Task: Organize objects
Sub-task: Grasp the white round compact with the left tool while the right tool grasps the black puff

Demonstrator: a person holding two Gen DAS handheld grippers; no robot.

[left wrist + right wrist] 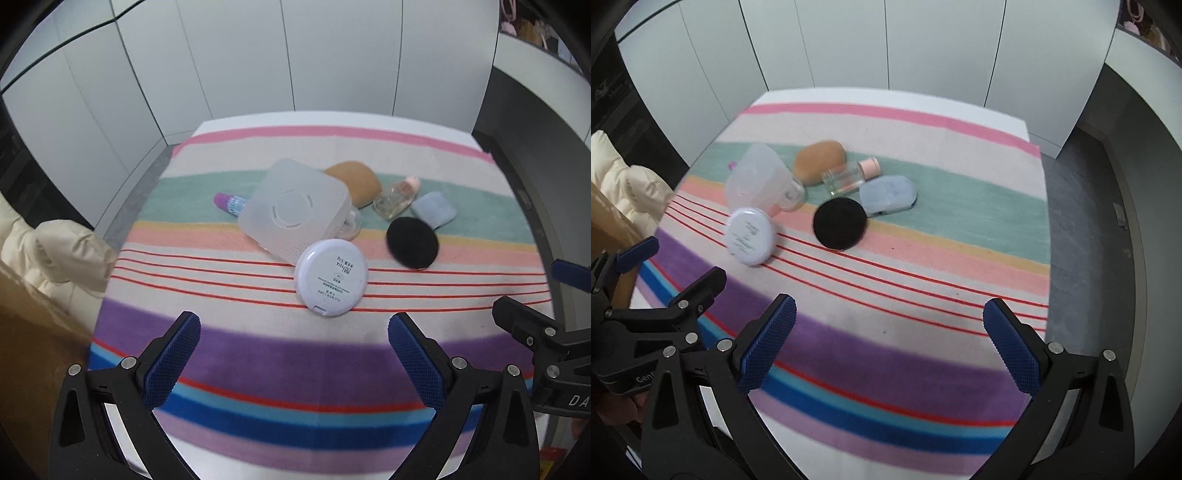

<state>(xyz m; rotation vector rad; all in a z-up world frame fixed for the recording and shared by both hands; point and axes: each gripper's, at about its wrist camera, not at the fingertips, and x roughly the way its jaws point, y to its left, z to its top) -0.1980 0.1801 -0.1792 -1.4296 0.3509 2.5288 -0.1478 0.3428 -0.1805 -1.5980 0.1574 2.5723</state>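
Observation:
A striped cloth (258, 350) (923, 155) covers the table. On it lie a translucent plastic box (295, 210) (757, 181) tipped over, a round white compact (331, 277) (750, 236), a black round puff (412, 242) (840, 223), a tan sponge (356, 181) (820, 160), a small clear bottle with a pink cap (397, 195) (849, 177), a pale blue case (434, 210) (888, 194) and a purple-capped tube (229, 201). My left gripper (294, 354) is open and empty, short of the compact. My right gripper (888, 339) is open and empty, nearer than the puff.
White cabinet panels (258, 55) stand behind the table. A cream padded jacket (55, 254) (624, 188) hangs at the left. The table's right edge drops to grey floor (1082, 221). Each gripper shows at the edge of the other's view.

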